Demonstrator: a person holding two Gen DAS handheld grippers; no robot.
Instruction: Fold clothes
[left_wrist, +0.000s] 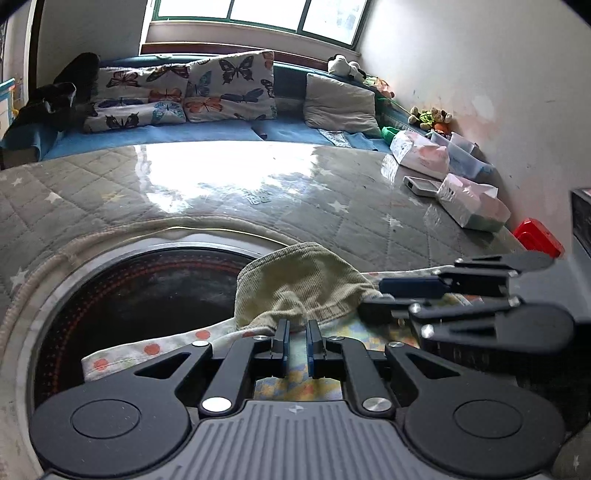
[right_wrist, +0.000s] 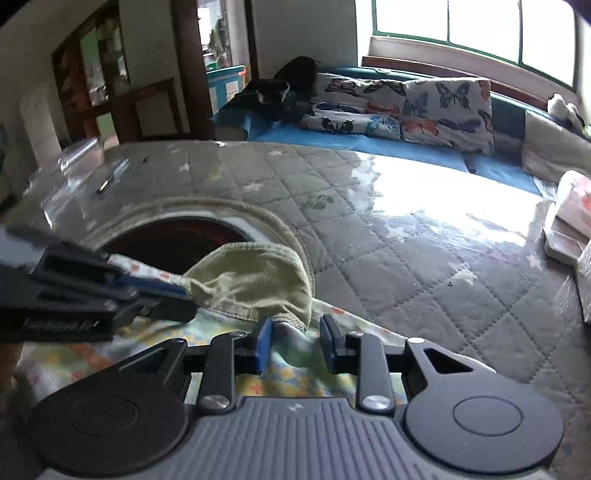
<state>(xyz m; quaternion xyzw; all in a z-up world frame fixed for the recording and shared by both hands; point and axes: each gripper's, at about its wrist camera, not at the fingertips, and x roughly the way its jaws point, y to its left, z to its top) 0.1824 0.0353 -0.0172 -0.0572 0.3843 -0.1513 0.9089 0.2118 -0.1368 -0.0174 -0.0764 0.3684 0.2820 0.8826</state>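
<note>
A: What is hard to see?

B: The printed cloth (left_wrist: 295, 384) under the tools is mostly covered by both grippers. The black round opening (left_wrist: 147, 288) in the surface (left_wrist: 110, 184) is partly hidden too.

A: And the garment?

B: The olive ribbed garment (left_wrist: 303, 280) lies bunched in a dome at the edge of the opening. The left gripper (left_wrist: 297, 334) has its fingers (left_wrist: 282, 338) narrow, pinching the hem. The right gripper (right_wrist: 295, 338) has fingers (right_wrist: 264, 341) wider, with the garment edge between them; I cannot tell if they grip it.
</note>
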